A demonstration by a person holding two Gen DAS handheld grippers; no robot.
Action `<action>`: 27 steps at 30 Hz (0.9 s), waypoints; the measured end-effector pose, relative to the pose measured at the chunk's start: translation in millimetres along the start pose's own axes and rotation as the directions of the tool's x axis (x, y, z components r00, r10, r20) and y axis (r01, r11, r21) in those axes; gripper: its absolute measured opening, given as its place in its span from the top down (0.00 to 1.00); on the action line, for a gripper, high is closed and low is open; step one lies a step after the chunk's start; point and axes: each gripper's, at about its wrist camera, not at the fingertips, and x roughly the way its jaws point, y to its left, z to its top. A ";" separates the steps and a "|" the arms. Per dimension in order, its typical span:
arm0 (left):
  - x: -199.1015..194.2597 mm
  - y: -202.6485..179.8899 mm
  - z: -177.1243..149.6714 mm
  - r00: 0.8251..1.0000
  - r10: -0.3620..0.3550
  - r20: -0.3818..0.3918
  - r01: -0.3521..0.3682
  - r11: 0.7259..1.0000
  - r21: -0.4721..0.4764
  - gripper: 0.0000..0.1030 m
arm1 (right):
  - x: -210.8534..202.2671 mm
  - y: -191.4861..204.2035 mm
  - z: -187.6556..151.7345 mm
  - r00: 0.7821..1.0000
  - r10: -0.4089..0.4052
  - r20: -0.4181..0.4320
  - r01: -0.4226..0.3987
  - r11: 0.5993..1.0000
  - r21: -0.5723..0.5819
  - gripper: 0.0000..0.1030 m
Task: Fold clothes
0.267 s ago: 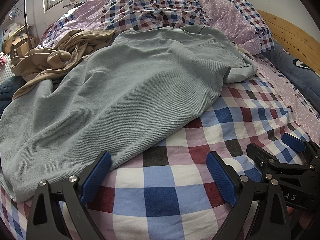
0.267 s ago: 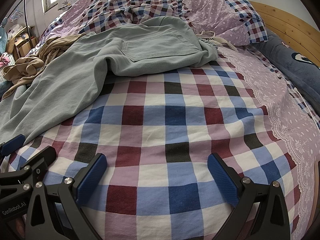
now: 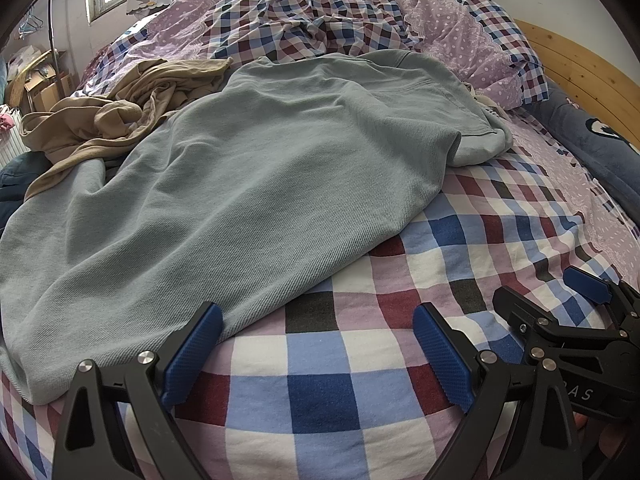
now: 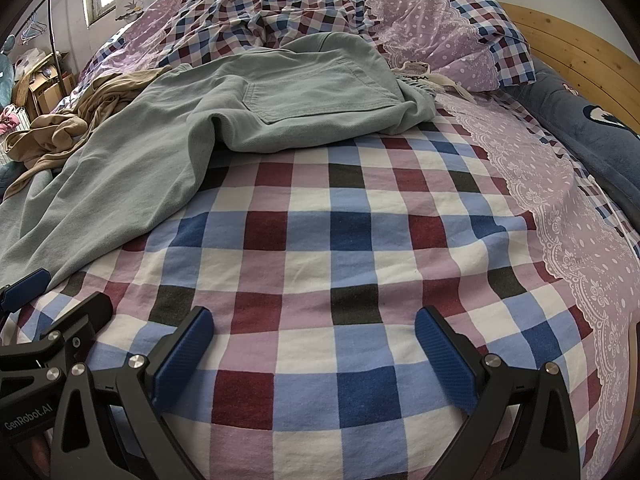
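A pair of grey-green trousers lies spread out on a bed with a checked bedsheet. One long leg runs from the far middle of the bed down to the near left edge. In the right wrist view you can see a back pocket on the far part of the trousers.

The left gripper is wide open and holds nothing. It points down at the bed. Its left finger is right at the near edge of the trouser leg, but I cannot tell if it touches the cloth. Its right finger is over bare sheet.

The right gripper is wide open too, with nothing in it. It sits over the bare checked sheet, to the right of the trousers and apart from them. The two grippers are close side by side, and each one shows in the corner of the other's view.

A crumpled tan garment lies on the far left, just beside the trousers. A rumpled checked quilt is bunched at the far end. A purple dotted pillow is at the far right, and a wooden headboard runs along the right side.
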 end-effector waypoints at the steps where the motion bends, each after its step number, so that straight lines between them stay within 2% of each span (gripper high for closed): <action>1: -0.1 0.1 0.1 1.000 0.000 0.000 0.000 1.000 0.000 0.05 | -0.1 0.0 -0.2 1.000 0.000 0.000 0.000 1.000 0.000 0.00; 27: -0.3 -0.1 0.2 1.000 -0.002 0.000 0.002 1.000 0.006 0.05 | -0.2 -2.5 -0.2 1.000 0.002 -0.007 -0.002 1.000 0.003 0.00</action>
